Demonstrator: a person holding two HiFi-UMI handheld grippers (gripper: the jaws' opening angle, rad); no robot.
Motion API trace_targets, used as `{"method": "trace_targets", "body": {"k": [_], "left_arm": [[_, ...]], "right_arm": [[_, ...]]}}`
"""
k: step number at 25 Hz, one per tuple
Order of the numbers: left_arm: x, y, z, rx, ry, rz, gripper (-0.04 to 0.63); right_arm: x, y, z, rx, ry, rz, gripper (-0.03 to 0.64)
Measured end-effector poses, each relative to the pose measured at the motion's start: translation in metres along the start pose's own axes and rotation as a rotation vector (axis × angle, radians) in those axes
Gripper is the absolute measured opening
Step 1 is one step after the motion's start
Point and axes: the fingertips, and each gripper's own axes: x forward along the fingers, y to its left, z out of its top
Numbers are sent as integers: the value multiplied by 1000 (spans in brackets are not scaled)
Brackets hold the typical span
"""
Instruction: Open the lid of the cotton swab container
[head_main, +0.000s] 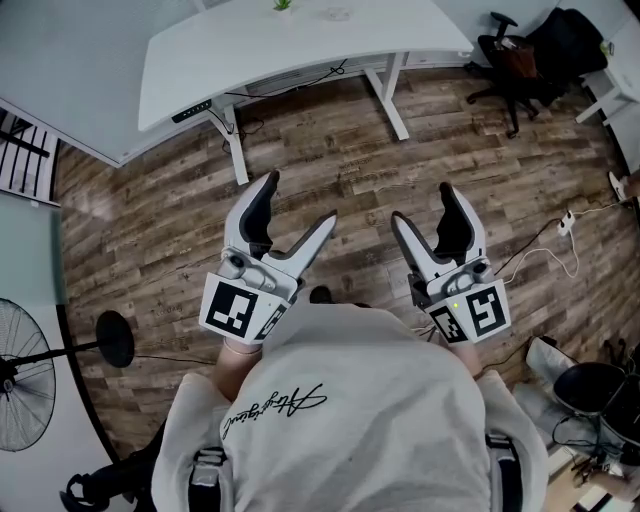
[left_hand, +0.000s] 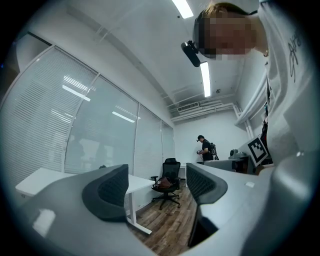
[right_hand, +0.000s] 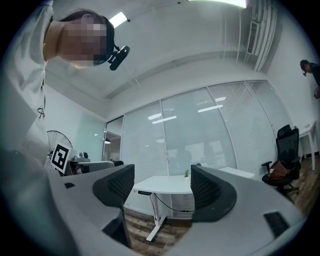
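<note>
Two claws gape wide and empty, left gripper (head_main: 299, 198) and right gripper (head_main: 422, 203), over the brown wood-plank floor (head_main: 330, 150). Ahead stand a white curved-edge desk (head_main: 250, 50) and a black swivel office chair (head_main: 510, 60).

Person: white shirt (head_main: 380, 400), black script lettering (head_main: 275, 408) on it. Grey straps (head_main: 203, 468) with buckles at both shoulders. Black camera (left_hand: 191, 53) on head mount. White-shelled left gripper (head_main: 299, 198): two tapered jaws, dark dimpled pads (left_hand: 111, 190), cube (head_main: 240, 308) with black-and-white square markers at rear. Matching right gripper (head_main: 422, 203): same white shell, marker cube (head_main: 473, 312), small green light (head_main: 457, 307) beside it.
</note>
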Motion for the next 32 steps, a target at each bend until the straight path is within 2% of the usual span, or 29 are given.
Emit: {"method": "trace_targets", "body": {"k": [8, 14, 20, 25, 32], "left_arm": [[-3, 11, 0, -11, -4, -3, 353], [-10, 23, -4, -12, -16, -3, 351], [-16, 46, -5, -18, -9, -10, 353], [-28, 64, -10, -19, -4, -17, 351], [-42, 84, -19, -29, 7, -32, 351]], "right_arm": [[12, 2, -9, 3, 44, -23, 350], [21, 9, -13, 38, 32, -25, 351], [41, 18, -13, 25, 25, -25, 351], [57, 30, -23, 69, 17, -28, 351], [69, 50, -29, 58, 11, -39, 351]]}}
